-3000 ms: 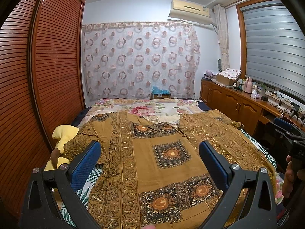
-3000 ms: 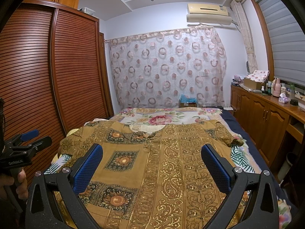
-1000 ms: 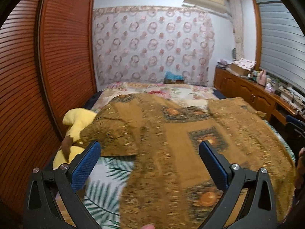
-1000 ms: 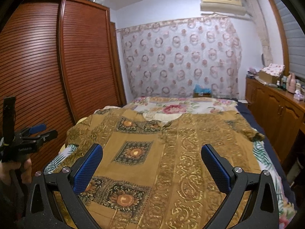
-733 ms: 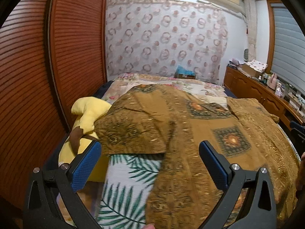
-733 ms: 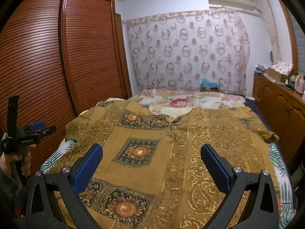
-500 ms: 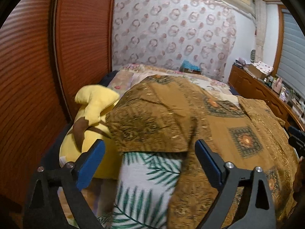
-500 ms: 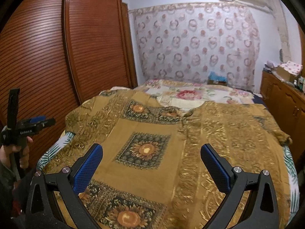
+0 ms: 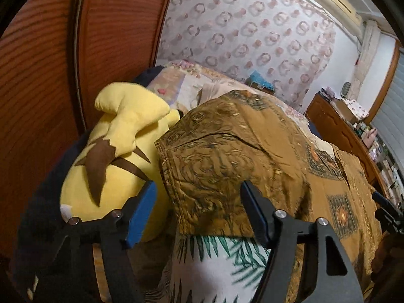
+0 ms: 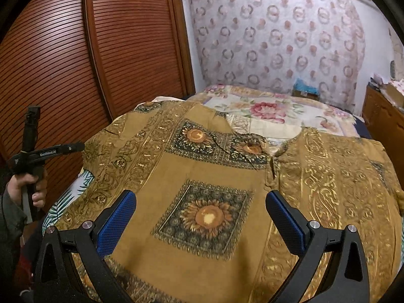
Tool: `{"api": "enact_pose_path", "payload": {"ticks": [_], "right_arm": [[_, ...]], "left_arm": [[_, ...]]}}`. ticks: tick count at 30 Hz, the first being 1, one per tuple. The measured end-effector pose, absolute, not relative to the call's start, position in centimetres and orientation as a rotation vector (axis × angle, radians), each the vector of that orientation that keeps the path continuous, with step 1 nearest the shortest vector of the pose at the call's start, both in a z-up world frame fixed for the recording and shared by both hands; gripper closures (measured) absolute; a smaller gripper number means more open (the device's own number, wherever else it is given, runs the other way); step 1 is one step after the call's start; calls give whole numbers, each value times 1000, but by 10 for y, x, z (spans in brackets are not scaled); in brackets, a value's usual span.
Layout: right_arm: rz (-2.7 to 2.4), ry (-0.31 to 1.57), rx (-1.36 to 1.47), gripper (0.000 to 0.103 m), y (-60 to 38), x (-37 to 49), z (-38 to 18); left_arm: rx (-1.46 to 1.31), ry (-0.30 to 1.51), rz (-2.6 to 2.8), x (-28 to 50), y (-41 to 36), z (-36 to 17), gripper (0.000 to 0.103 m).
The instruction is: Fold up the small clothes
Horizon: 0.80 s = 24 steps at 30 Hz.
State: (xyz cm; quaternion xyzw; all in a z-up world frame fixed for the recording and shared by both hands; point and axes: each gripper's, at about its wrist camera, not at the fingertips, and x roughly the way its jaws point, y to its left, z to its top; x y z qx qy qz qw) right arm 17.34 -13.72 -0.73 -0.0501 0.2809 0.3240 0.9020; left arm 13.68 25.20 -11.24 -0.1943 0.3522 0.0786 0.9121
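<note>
Item: one patterned shirt (image 10: 209, 202), ochre with sunflower squares and gold scrollwork, spread face-up across the bed (image 10: 277, 108), collar toward the floral quilt at the far end, body open and flat. Left sleeve (image 9: 214, 166) lies out toward the wardrobe side, its cuff edge over the palm-leaf sheet (image 9: 222, 265) and just beside a yellow plush toy (image 9: 113, 151). Left hand-held gripper (image 9: 197, 212): jaws apart, nothing between the blue pads, aimed at the sleeve's hem; whether a pad touches the cloth cannot be told. Right hand-held gripper (image 10: 199, 222): jaws wide apart, empty, poised over the shirt's lower front with the large sunflower square between the fingers. Step in hand, as judged: the opening of the first fold, namely the approach to the left sleeve; no fold is yet visible in the garment. Next move, as judged: bring the left jaws down around the sleeve hem, close on one layer only, and carry it inward over the chest, keeping clear of the plush toy; the right hand-held gripper is well placed to pin the body flat meanwhile.
</note>
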Motion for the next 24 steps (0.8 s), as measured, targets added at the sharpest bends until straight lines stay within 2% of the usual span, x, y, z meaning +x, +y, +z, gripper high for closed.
{"api": "enact_pose_path", "payload": {"ticks": [3, 9, 12, 15, 24], "right_arm": [[678, 594, -101, 1, -135, 180, -5], [682, 607, -114, 1, -127, 191, -3], [682, 618, -107, 1, -123, 196, -4], [682, 626, -102, 1, -122, 197, -8], [659, 618, -70, 1, -136, 199, -5]], "left_arm": [[-445, 745, 160, 146, 261, -120, 34], [-448, 706, 174, 143, 266, -113, 82], [-426, 703, 156, 143, 264, -109, 95], [-369, 685, 157, 143, 255, -98, 98], [-230, 580, -19, 162, 193, -21, 98]]}}
